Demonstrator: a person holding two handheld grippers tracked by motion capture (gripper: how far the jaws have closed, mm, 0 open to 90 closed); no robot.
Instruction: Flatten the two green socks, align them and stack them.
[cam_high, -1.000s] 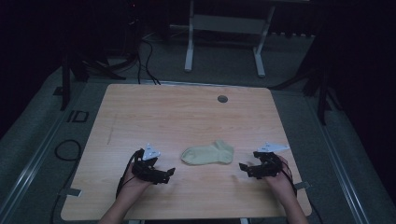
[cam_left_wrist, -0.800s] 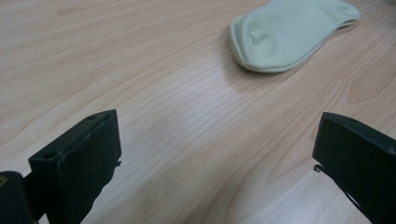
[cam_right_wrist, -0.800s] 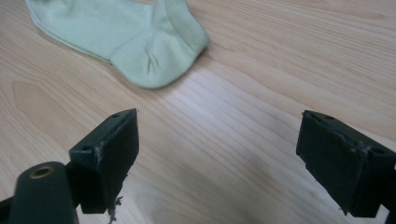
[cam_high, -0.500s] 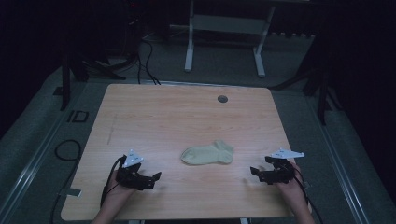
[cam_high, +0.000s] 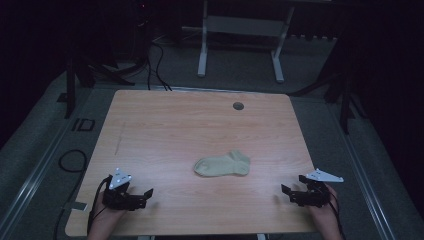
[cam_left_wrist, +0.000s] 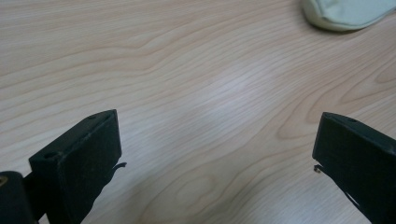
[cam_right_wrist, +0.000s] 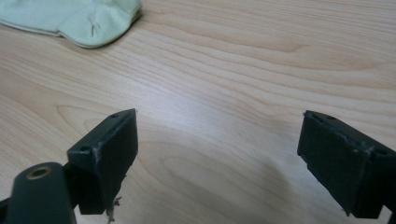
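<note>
A pale green sock (cam_high: 223, 164) lies flat on the wooden table (cam_high: 165, 125), a little right of centre and toward the front. Its toe end shows at the top right of the left gripper view (cam_left_wrist: 348, 13), and its cuff end at the top left of the right gripper view (cam_right_wrist: 74, 16). My left gripper (cam_high: 145, 194) rests near the front left corner, open, with bare wood between its jaws (cam_left_wrist: 217, 154). My right gripper (cam_high: 284, 191) sits near the front right corner, also open over bare wood (cam_right_wrist: 217, 154). Both stand well apart from the sock.
A small round grommet hole (cam_high: 238, 106) lies near the table's far edge. Beyond the table stands a white metal frame (cam_high: 240, 30) on a dark floor, with cables (cam_high: 155, 55) at the back left. Another cable loop (cam_high: 70, 160) lies on the floor at the left.
Both grippers have drawn back from beside the sock toward the front corners, the left one going left and the right one going right. The sock has stayed in place.
</note>
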